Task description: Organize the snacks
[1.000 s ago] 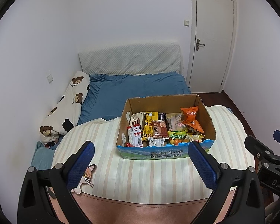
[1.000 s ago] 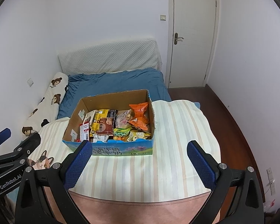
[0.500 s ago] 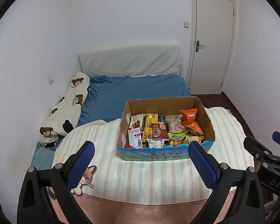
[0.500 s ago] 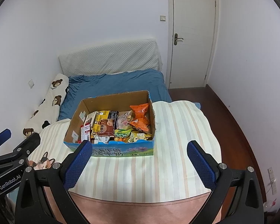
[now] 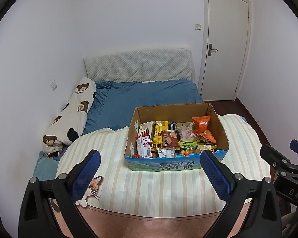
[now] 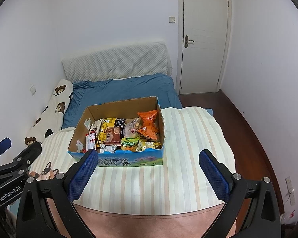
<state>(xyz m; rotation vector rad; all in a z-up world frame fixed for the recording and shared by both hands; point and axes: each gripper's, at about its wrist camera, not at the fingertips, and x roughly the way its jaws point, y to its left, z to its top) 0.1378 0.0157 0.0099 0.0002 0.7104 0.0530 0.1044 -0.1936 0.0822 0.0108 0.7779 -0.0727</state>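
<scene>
An open cardboard box (image 5: 219, 119) (image 6: 80, 124) with a blue printed front stands on a striped cloth. It holds several snack packs: orange bags (image 5: 201, 122) (image 6: 148, 119), a brown pack (image 5: 168, 141) (image 6: 112, 136), a red and white box (image 5: 145, 145) (image 6: 91, 138), yellow packs (image 5: 159, 133). My left gripper (image 5: 150, 173) hovers open in front of the box, nothing between its blue pads. My right gripper (image 6: 148, 171) is likewise open and empty, just before the box's front wall. Each gripper shows at the edge of the other's view.
The striped cloth (image 5: 149, 190) (image 6: 188, 158) covers a table with a cat print (image 5: 90, 188) at its left edge. Behind lies a bed with a blue sheet (image 5: 141, 97), a bear-print pillow (image 5: 73, 117) and a white headboard cushion (image 5: 139, 65). A shut white door (image 6: 203, 39) is far right.
Both grippers have drawn back and risen slightly, so the box sits a little lower and farther in each view. Both stay open and empty; the box has not moved.
</scene>
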